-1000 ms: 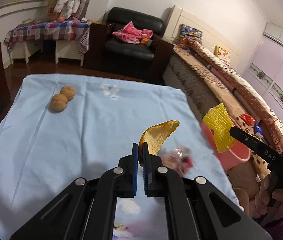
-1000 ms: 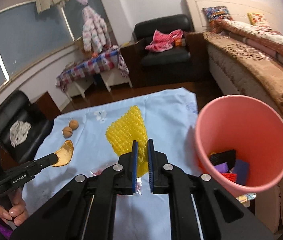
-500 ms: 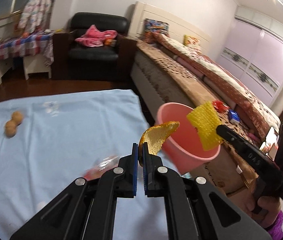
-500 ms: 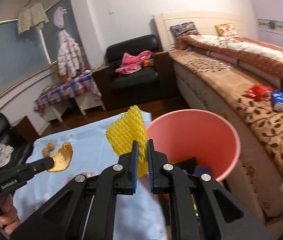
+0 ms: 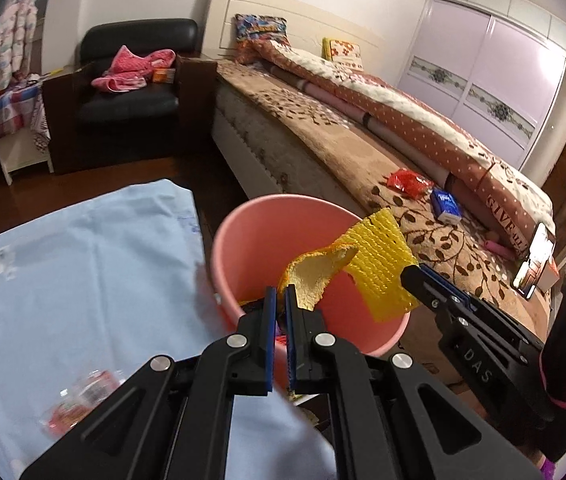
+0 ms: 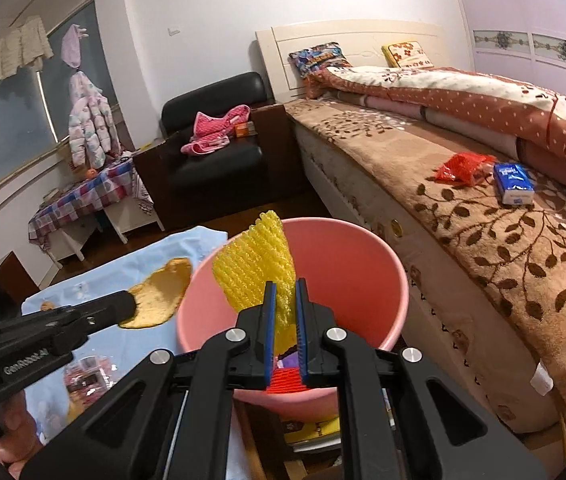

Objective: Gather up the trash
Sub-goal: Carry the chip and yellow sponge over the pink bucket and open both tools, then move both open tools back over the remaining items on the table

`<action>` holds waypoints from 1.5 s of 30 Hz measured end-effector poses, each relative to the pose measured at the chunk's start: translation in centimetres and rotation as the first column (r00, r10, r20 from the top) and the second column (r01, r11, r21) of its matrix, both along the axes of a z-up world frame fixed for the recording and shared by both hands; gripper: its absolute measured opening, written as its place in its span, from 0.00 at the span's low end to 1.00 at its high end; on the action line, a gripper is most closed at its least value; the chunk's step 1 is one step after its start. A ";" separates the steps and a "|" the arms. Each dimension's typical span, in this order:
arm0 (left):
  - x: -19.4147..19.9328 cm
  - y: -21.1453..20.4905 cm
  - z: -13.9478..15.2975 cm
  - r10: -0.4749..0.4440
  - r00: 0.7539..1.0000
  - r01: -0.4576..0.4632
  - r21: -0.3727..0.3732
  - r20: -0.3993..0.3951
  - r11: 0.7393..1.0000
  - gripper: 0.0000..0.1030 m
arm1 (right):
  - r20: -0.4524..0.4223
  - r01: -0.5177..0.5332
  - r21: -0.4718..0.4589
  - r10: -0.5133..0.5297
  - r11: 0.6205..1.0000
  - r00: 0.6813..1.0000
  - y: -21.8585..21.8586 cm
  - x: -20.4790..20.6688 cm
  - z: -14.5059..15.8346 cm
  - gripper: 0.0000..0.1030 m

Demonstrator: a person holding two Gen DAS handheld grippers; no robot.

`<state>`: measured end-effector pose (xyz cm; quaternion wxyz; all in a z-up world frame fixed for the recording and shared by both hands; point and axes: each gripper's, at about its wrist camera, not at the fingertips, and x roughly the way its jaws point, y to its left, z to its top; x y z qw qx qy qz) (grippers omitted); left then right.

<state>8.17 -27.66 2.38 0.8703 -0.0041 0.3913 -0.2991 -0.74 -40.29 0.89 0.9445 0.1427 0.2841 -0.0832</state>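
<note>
My left gripper (image 5: 279, 294) is shut on an orange peel (image 5: 315, 276) and holds it over the near rim of the pink bin (image 5: 243, 240). My right gripper (image 6: 283, 290) is shut on a yellow foam net (image 6: 255, 268) and holds it above the pink bin's (image 6: 355, 264) mouth. The peel (image 6: 159, 298) and the left gripper (image 6: 129, 304) show at the bin's left edge in the right wrist view. The net (image 5: 383, 260) and right gripper (image 5: 413, 274) show at the right in the left wrist view. Trash lies inside the bin. A clear wrapper (image 5: 79, 396) lies on the blue cloth (image 5: 63, 280).
The table with the blue cloth (image 6: 103, 280) is left of the bin. A bed (image 6: 503, 220) with a brown blanket runs along the right, with a red packet (image 6: 463, 166) and a blue tissue pack (image 6: 513, 184) on it. A black armchair (image 5: 131, 92) stands behind.
Both grippers have swung right from over the table to the pink bin, carrying the peel and the foam net. The bin is now close below both.
</note>
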 end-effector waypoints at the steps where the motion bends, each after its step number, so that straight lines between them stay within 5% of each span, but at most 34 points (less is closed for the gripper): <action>1: 0.2 -0.6 -0.3 -0.004 1.000 0.004 0.006 -0.003 1.000 0.04 | -0.003 0.003 0.001 -0.003 1.000 1.000 -0.3 0.2 -0.2 0.09; 11: 1.4 -2.4 -2.3 -0.010 0.999 0.011 0.022 -0.042 1.000 0.04 | -0.036 -0.012 0.015 0.013 1.000 0.999 -1.1 1.3 -1.5 0.09; 16: 1.0 -2.1 -1.8 -0.013 1.000 0.013 0.013 -0.010 1.000 0.26 | -0.062 -0.030 0.039 0.032 0.999 0.998 -0.9 2.2 -1.9 0.16; 18: 0.7 -1.7 -1.3 -0.009 1.000 0.009 0.007 0.023 1.000 0.28 | -0.063 -0.033 0.041 0.036 0.999 0.997 -0.6 2.2 -1.9 0.26; 23: -0.2 -0.9 0.0 -0.005 0.998 0.005 0.001 0.070 1.000 0.32 | -0.056 -0.040 0.032 0.042 0.999 0.998 0.2 2.1 -1.3 0.28; 45: -5.2 10.6 3.4 0.086 0.989 -0.080 -0.050 0.121 0.996 0.44 | 0.012 -0.183 0.072 0.183 0.980 0.983 9.4 -2.1 1.5 0.28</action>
